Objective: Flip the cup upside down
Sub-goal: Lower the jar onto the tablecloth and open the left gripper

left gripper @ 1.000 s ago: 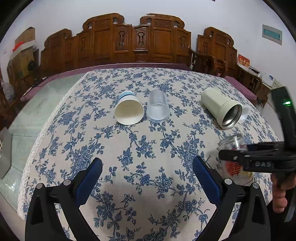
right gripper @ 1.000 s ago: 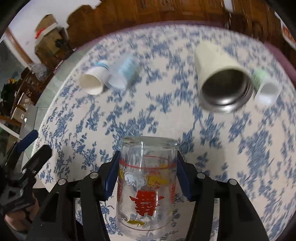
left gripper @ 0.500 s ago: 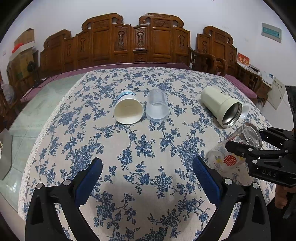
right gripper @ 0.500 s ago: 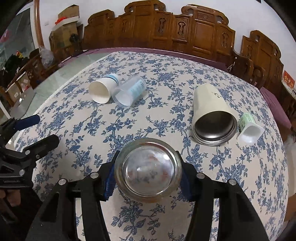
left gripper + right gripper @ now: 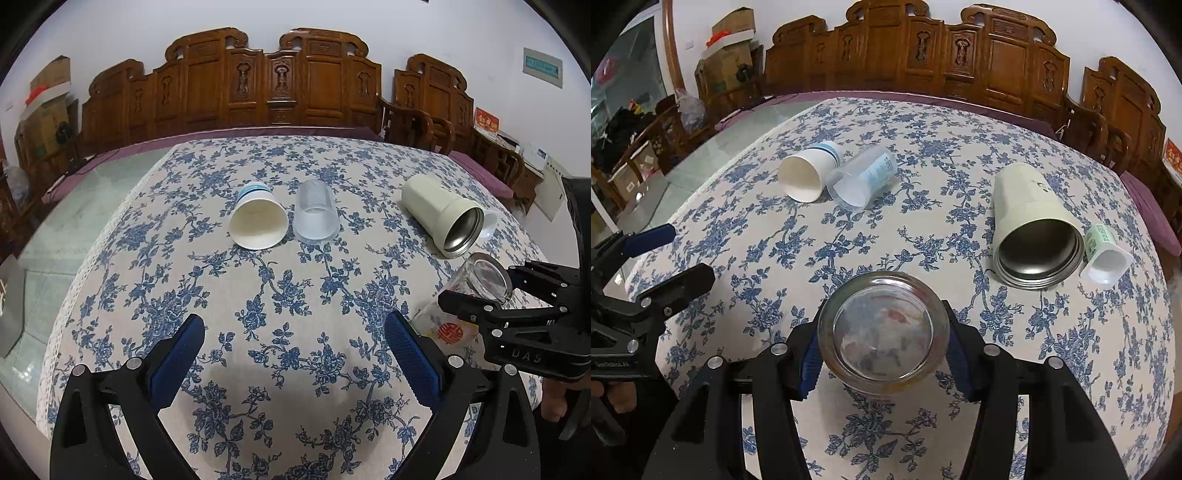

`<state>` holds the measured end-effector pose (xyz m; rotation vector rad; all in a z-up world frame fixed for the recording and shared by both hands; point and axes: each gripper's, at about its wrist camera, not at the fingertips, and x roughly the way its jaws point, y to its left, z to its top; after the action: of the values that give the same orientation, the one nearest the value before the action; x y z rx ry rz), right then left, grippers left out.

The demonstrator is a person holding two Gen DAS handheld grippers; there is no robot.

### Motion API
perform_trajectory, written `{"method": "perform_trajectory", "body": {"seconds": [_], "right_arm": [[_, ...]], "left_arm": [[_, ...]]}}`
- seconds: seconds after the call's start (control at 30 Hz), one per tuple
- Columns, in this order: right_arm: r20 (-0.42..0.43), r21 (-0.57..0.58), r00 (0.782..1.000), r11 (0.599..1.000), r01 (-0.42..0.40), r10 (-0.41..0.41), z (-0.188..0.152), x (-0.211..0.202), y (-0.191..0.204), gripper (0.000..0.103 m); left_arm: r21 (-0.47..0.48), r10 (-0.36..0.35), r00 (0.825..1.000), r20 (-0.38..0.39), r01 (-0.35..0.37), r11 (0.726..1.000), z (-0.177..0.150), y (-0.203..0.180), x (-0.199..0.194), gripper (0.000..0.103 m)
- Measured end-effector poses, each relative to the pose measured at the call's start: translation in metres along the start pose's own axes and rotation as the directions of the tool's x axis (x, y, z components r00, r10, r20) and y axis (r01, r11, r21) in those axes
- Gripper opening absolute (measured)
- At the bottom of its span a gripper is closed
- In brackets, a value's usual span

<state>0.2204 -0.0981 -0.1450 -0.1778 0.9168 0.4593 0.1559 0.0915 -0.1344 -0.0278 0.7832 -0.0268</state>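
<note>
Right wrist view: your right gripper [image 5: 882, 354] was clenched on the glass cup [image 5: 883, 328], one blue pad [image 5: 809, 363] pressed to each side of it, the thick round base of the cup turned toward the lens. Left wrist view: the same glass cup [image 5: 469, 295] was seen tilted, base uppermost and angled away from you, its red emblem facing the camera and its mouth low toward the floral tablecloth [image 5: 288, 295]; whether the rim touched the cloth could not be told. Your right gripper [image 5: 480, 291] reached in from the right edge of that view.

Your left gripper [image 5: 295, 354] was released, its blue pads [image 5: 177, 362] spread wide over bare cloth and holding nothing; in the right wrist view it [image 5: 670, 251] appeared at the left edge, well apart from the cup.

Farther out on the tablecloth [image 5: 886, 240] lay a white paper cup [image 5: 807, 173] on its side, touching a clear plastic cup [image 5: 862, 177], also on its side. To the right lay a cream steel-lined tumbler [image 5: 1030, 225] with its mouth toward you, and just beside it a small white yogurt-style container with a green label [image 5: 1104, 251]. Carved wooden chairs [image 5: 960, 55] stood beyond the table.
</note>
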Motion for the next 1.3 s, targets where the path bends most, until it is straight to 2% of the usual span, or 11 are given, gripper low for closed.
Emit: {"method": "perform_trajectory", "body": {"seconds": [0.17, 0.37, 0.57, 0.63, 0.7, 0.9, 1.07, 1.2, 1.3], "right_arm": [[0.031, 0.029, 0.999, 0.999, -0.019, 0.019, 0.001, -0.009, -0.004, 0.06], [0.069, 0.057, 0.998, 0.998, -0.018, 0.014, 0.0, -0.03, -0.008, 0.07], [0.138, 0.098, 0.99, 0.995, -0.013, -0.001, -0.01, -0.066, -0.015, 0.087], [0.155, 0.109, 0.988, 0.994, -0.002, -0.015, -0.016, -0.076, -0.018, 0.096], [0.175, 0.123, 0.984, 0.992, 0.012, -0.034, -0.023, -0.088, -0.02, 0.1], [0.201, 0.174, 0.977, 0.984, 0.042, -0.077, -0.049, -0.116, -0.027, 0.1], [0.251, 0.205, 0.963, 0.978, 0.043, -0.095, -0.07, -0.148, -0.032, 0.1], [0.32, 0.209, 0.939, 0.976, 0.062, -0.129, -0.081, -0.183, -0.031, 0.1], [0.384, 0.206, 0.912, 0.976, 0.07, -0.146, -0.087, -0.213, -0.027, 0.1]], "left_arm": [[0.0, 0.005, 1.0, -0.006, -0.005, 1.0, -0.001, 0.001, 0.0, 0.094], [0.008, 0.021, 1.0, -0.023, -0.021, 1.0, -0.005, -0.003, -0.006, 0.094], [0.019, 0.038, 0.999, -0.023, -0.038, 0.999, -0.011, -0.015, -0.026, 0.094], [0.016, 0.033, 0.999, -0.022, -0.033, 0.999, -0.016, -0.021, -0.035, 0.094], [0.006, 0.023, 1.0, -0.013, -0.023, 1.0, -0.021, -0.026, -0.043, 0.094], [0.004, -0.009, 1.0, -0.013, 0.009, 1.0, -0.036, -0.045, -0.066, 0.094], [0.036, -0.007, 1.0, 0.028, 0.006, 0.999, -0.038, -0.064, -0.096, 0.094], [0.033, -0.016, 0.997, 0.079, 0.013, 0.999, -0.032, -0.072, -0.125, 0.094], [0.04, -0.008, 0.993, 0.122, 0.004, 0.999, -0.027, -0.078, -0.148, 0.095]]}}
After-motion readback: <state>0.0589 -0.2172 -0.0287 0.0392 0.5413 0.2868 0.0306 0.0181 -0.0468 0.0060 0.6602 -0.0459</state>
